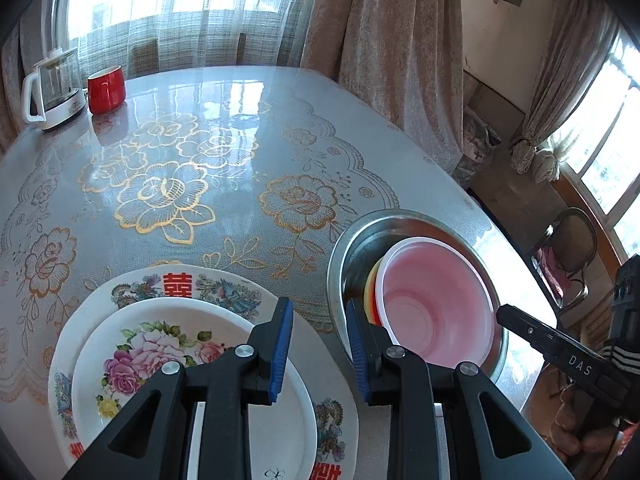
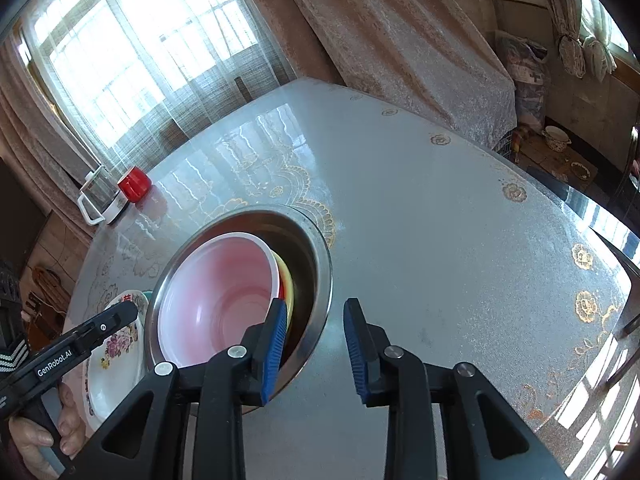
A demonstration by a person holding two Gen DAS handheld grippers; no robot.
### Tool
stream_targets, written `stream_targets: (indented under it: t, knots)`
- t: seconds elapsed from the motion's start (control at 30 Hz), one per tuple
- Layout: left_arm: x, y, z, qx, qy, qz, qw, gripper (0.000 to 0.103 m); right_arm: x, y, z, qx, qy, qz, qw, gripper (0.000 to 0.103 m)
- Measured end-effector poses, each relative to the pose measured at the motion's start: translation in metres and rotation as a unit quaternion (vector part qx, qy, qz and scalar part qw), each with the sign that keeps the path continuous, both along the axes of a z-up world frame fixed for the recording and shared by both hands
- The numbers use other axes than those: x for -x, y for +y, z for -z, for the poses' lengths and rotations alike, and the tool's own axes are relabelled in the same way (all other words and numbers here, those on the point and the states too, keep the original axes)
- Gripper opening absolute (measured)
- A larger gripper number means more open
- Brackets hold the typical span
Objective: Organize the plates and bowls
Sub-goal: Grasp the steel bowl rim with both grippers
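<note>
A steel basin (image 1: 340, 264) holds a pink bowl (image 1: 436, 304) nested on yellow and red bowls (image 1: 372, 284). To its left, a small rose-patterned plate (image 1: 160, 344) lies on a larger plate (image 1: 176, 280) with red characters. My left gripper (image 1: 319, 314) hangs open above the gap between the plates and the basin, with nothing between its pads. In the right wrist view my right gripper (image 2: 316, 316) is open too. It straddles the near rim of the basin (image 2: 322, 264), one finger over the pink bowl (image 2: 220, 292), and its pads touch nothing.
A glass kettle (image 1: 52, 84) and a red mug (image 1: 106, 88) stand at the table's far left. The table edge (image 1: 532, 280) runs just right of the basin, with a chair (image 1: 576, 240) beyond. A hand (image 2: 36, 440) holds the left tool's handle.
</note>
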State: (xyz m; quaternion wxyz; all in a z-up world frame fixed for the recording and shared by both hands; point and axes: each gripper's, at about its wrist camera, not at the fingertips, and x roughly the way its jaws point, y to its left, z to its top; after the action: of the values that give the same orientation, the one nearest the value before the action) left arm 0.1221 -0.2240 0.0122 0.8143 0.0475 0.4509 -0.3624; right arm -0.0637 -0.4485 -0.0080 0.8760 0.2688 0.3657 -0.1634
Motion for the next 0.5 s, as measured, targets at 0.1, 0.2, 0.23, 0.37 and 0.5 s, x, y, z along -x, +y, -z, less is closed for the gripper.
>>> stream_targets:
  t: [0.1,0.2,0.23,0.37,0.5]
  knots:
    - [-0.009,-0.012,0.004,-0.017,0.006,0.008,0.9998,0.027,-0.002,-0.001,0.009,-0.018,0.004,-0.004,1.0,0.03]
    - [-0.014,-0.024,0.007,-0.032,0.003,0.024,0.9992,0.027,-0.003,-0.004,0.016,-0.03,0.007,-0.003,1.0,0.03]
    - [-0.016,-0.027,0.009,-0.038,0.003,0.028,0.9989,0.026,-0.003,-0.005,0.017,-0.033,0.003,-0.006,0.999,0.03]
    - [-0.023,-0.043,0.015,-0.055,0.011,0.053,0.997,0.017,-0.003,-0.005,0.018,-0.035,-0.004,-0.01,0.999,0.027]
    - [-0.025,-0.056,0.023,-0.068,0.012,0.07,0.9951,0.016,-0.006,-0.005,0.016,-0.038,0.001,-0.015,0.999,0.026]
